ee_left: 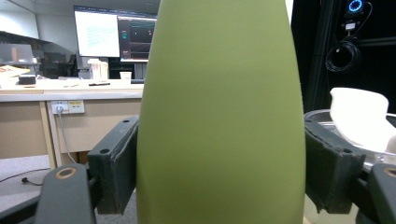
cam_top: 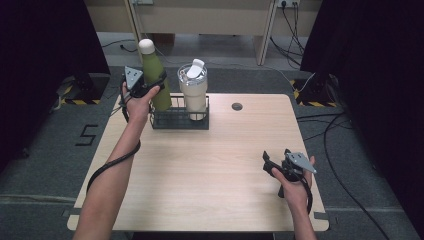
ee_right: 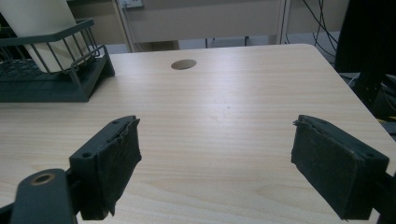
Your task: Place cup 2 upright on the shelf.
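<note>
A tall green bottle (cam_top: 155, 75) with a cream cap stands at the left end of a dark wire rack (cam_top: 177, 120) at the table's back. My left gripper (cam_top: 150, 87) is shut on the bottle (ee_left: 219, 116), its two pads (ee_left: 119, 163) pressed against both sides. A cream tumbler (cam_top: 194, 92) with a white lid stands in the rack to the right of the bottle. My right gripper (cam_top: 272, 165) rests low near the table's front right corner, open, with bare tabletop between its pads (ee_right: 114, 163).
The wooden table (cam_top: 210, 165) has a round cable hole (cam_top: 237, 106) at the back right. In the right gripper view the rack (ee_right: 46, 79) and the tumbler's base sit at the upper left. Cables lie on the floor to the right.
</note>
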The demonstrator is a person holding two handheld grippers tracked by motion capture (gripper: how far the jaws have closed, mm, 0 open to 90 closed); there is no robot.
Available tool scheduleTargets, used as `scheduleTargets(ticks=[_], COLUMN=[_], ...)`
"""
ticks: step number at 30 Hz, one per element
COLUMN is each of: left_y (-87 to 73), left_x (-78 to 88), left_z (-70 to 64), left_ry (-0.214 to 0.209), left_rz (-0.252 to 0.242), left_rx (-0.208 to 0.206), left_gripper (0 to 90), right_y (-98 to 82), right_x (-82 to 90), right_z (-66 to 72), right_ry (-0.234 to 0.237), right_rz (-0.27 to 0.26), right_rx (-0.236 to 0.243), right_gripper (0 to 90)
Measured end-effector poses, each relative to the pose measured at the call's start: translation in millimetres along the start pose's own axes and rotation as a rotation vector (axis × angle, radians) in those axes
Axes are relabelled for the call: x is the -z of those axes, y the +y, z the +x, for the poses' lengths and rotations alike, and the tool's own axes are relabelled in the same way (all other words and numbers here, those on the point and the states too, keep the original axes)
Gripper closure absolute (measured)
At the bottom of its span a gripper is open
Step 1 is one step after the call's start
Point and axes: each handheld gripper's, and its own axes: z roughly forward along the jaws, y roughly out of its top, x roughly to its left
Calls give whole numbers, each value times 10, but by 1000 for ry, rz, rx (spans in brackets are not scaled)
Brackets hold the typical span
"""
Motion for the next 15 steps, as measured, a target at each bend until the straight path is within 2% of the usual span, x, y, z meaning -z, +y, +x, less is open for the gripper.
scheduleTargets(ticks=[15], left_y=[-142], left_x=[-50], left_z=[39], left_ry=[9], left_rz=[25], left_rx=[-3], left_gripper=[226], right_y=[-10], right_x=[-12], right_z=[10], right_ry=[3], right_rz=[2], right_rx=[2], right_gripper=[154])
